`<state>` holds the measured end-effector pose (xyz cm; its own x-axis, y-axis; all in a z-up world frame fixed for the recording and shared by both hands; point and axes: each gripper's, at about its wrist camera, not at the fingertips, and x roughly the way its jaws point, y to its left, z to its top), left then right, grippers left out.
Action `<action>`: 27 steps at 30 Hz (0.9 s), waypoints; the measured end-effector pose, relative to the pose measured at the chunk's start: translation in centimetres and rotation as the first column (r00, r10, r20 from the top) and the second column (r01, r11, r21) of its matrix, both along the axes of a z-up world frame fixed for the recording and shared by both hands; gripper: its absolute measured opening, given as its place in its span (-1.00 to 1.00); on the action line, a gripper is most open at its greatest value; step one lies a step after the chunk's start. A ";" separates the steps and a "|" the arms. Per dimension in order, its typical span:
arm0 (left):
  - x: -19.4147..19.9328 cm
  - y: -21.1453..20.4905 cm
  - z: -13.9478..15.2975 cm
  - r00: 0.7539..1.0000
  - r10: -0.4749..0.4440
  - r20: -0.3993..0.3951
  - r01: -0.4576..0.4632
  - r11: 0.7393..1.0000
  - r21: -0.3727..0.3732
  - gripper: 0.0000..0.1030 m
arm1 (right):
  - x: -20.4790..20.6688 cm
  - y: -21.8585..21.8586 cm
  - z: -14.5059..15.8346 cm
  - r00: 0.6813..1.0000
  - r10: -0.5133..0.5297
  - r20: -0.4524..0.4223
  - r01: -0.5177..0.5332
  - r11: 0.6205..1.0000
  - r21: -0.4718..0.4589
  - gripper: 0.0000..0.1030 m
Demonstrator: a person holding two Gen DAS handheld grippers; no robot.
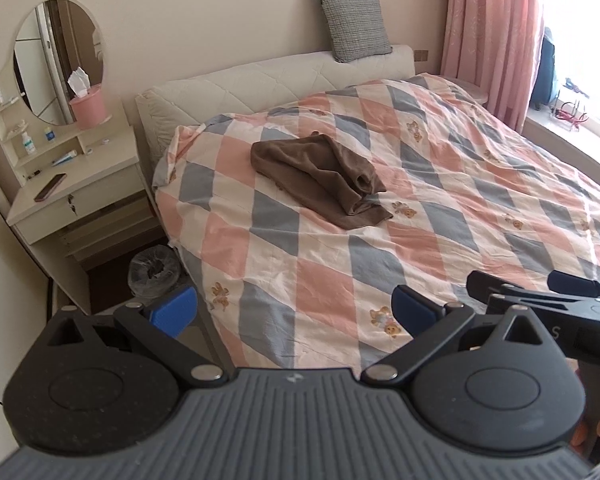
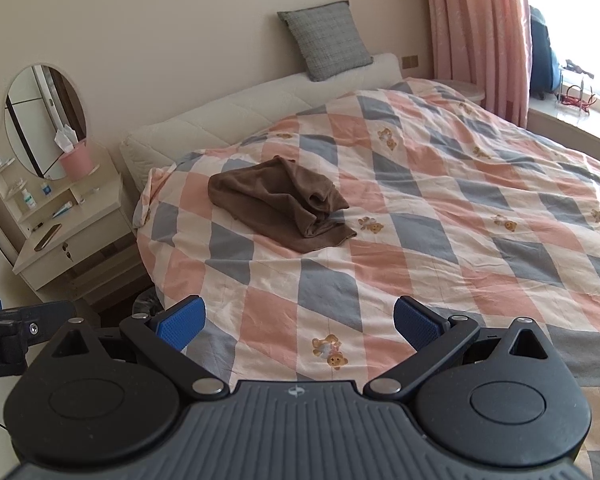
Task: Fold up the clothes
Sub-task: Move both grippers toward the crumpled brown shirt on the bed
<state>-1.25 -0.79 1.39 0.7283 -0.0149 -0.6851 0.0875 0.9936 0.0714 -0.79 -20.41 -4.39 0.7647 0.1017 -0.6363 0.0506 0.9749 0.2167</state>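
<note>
1. A bed's checked duvet [image 1: 440, 184] fills the room.
2. A crumpled brown garment [image 1: 320, 176] lies mid-bed, toward the headboard.
3. The left gripper [image 1: 294, 312] and right gripper [image 2: 300, 322] hover spread wide, empty, well short of it.

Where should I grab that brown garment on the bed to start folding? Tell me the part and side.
Probably the flat bottom layer of the brown garment, at the corner lying thin on the quilt beside the bunched folds. Come from the foot of the bed with the open right hand-held gripper; that corner points nearest it.
</note>
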 end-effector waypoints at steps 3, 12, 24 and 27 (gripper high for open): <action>0.2 0.3 -0.2 1.000 -0.008 -0.005 0.008 1.000 -0.008 0.99 | 0.3 0.4 -0.1 1.000 -0.002 -0.007 0.002 1.000 -0.007 1.00; 2.5 1.7 -1.6 0.999 -0.027 -0.043 0.026 0.999 -0.032 0.99 | 2.3 1.2 -0.4 1.000 -0.010 -0.020 0.010 1.000 -0.009 1.00; 12.4 3.6 -3.7 0.992 -0.069 -0.101 0.066 0.997 -0.028 0.99 | 11.3 2.6 -2.3 0.997 -0.033 -0.068 0.033 0.999 -0.010 1.00; 15.7 4.3 -4.2 0.990 -0.083 -0.116 0.081 0.996 -0.025 0.99 | 14.4 3.3 -2.8 0.994 -0.047 -0.094 0.045 0.999 -0.018 1.00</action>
